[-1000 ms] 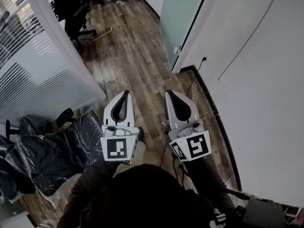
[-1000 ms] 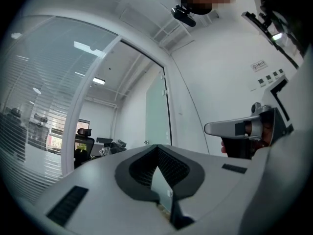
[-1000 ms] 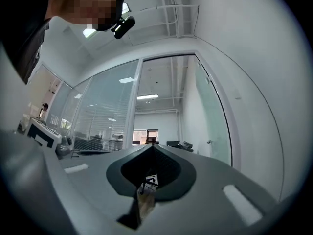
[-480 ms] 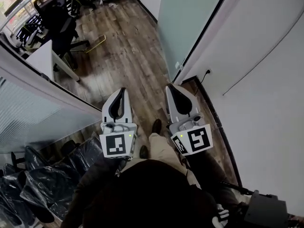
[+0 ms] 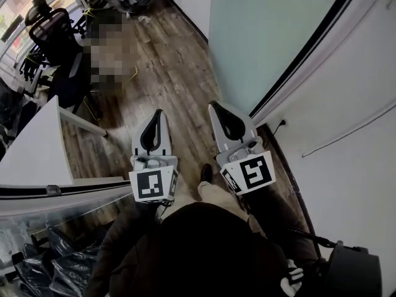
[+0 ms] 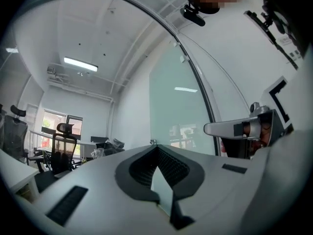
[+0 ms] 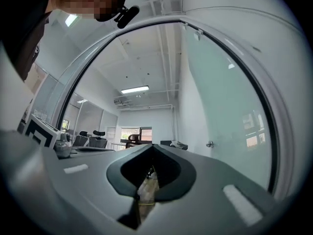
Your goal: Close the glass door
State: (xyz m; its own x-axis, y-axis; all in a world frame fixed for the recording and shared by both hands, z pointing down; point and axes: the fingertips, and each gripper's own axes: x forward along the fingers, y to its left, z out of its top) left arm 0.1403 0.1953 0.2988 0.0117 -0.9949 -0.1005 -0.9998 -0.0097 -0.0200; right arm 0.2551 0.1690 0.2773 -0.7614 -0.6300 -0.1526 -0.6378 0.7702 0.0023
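Where the wood-plank floor runs forward from the person in the head view, a white wall closes its right side, and the pale green frosted glass door stands ahead on the right, in a dark frame. A white desk lies at left, with an office chair beyond it and plastic-wrapped chairs at lower left. The left gripper and right gripper are held side by side over the floor, pointing forward, each with its marker cube toward the person. The right one is the nearer to the door; neither touches it. In the left gripper view the left gripper is clenched tip to tip with nothing between the pads, and the door fills the background at right. In the right gripper view the right gripper is likewise clenched and empty, with the door at right carrying a small metal fitting. A dark shoe shows between the grippers.
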